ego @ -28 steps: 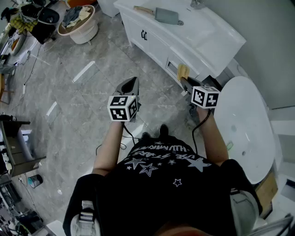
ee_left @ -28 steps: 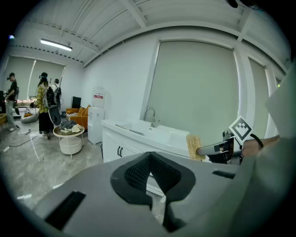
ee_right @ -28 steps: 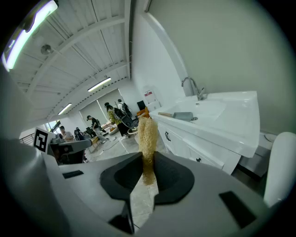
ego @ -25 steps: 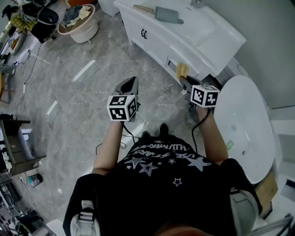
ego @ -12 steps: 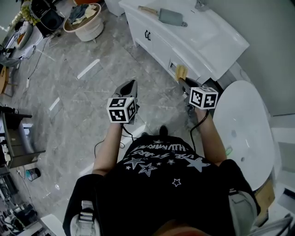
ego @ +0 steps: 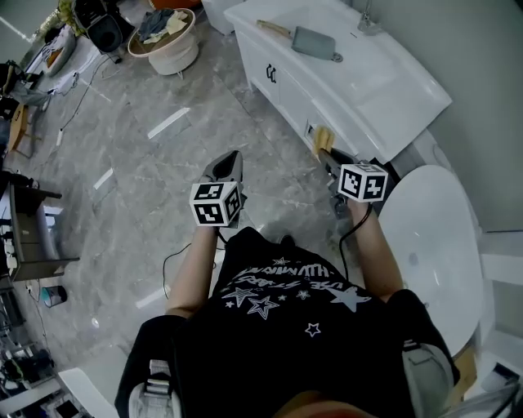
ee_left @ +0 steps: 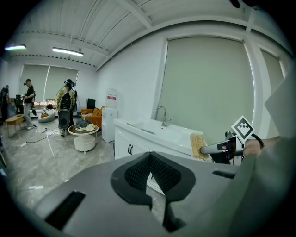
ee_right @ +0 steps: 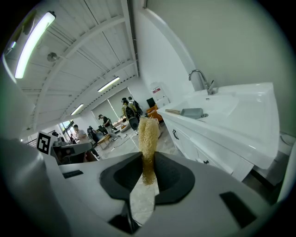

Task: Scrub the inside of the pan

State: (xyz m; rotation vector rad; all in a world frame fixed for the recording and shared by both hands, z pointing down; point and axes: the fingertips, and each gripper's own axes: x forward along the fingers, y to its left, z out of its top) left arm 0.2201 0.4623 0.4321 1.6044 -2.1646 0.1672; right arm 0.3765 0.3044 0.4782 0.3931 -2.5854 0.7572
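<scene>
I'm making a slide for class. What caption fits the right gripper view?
The right gripper pinches a yellow scrubber in its jaws, with the grey pan lying on the white counter ahead.

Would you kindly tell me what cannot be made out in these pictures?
- Inside of the flat grey pan with a wooden handle: too small in the head view; side-on in the right gripper view, hidden by its own rim.
- Chrome tap: cut off by the head view's top edge.
- Yellow fibrous loofah scrubber: lower end buried between the pads of the right gripper.
- Distant people: too small in both gripper views.
</scene>
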